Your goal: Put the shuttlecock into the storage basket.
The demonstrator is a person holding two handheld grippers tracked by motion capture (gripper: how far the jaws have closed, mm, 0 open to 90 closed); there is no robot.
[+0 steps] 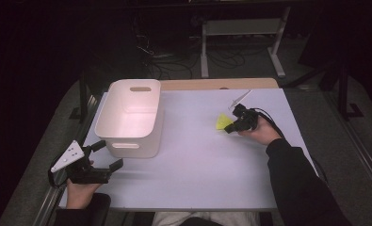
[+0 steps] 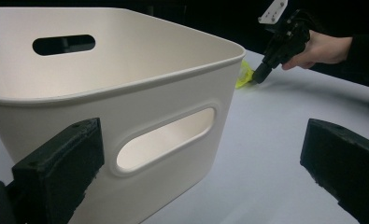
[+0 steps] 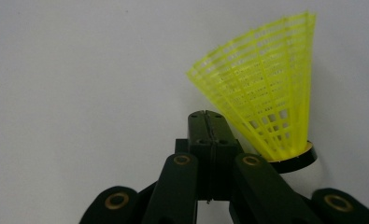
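- The left hand-held gripper (image 1: 104, 155) sits at the near left corner of the white counter (image 1: 198, 165), held by the person's left hand (image 1: 82, 190). Its jaws stand wide apart with nothing between them, and a grey three-cornered plate rides on top.
- Just beyond it stands a white plastic bin (image 1: 132, 117) with slot handles. In the left gripper view the bin (image 2: 126, 88) rises close ahead, its near handle slot facing the camera.
- Farther off to the right, the right hand-held gripper (image 1: 230, 126) rests low over the counter in the person's right hand (image 1: 261, 132), a dark sleeve behind it.
- In the right gripper view its jaws are pressed together, gripping nothing.
- A yellow shuttlecock (image 3: 266, 88) lies on the counter just beside those closed jaws, its dark base next to them and its mesh skirt flaring away. From above, the shuttlecock (image 1: 221, 122) lies right of the bin.
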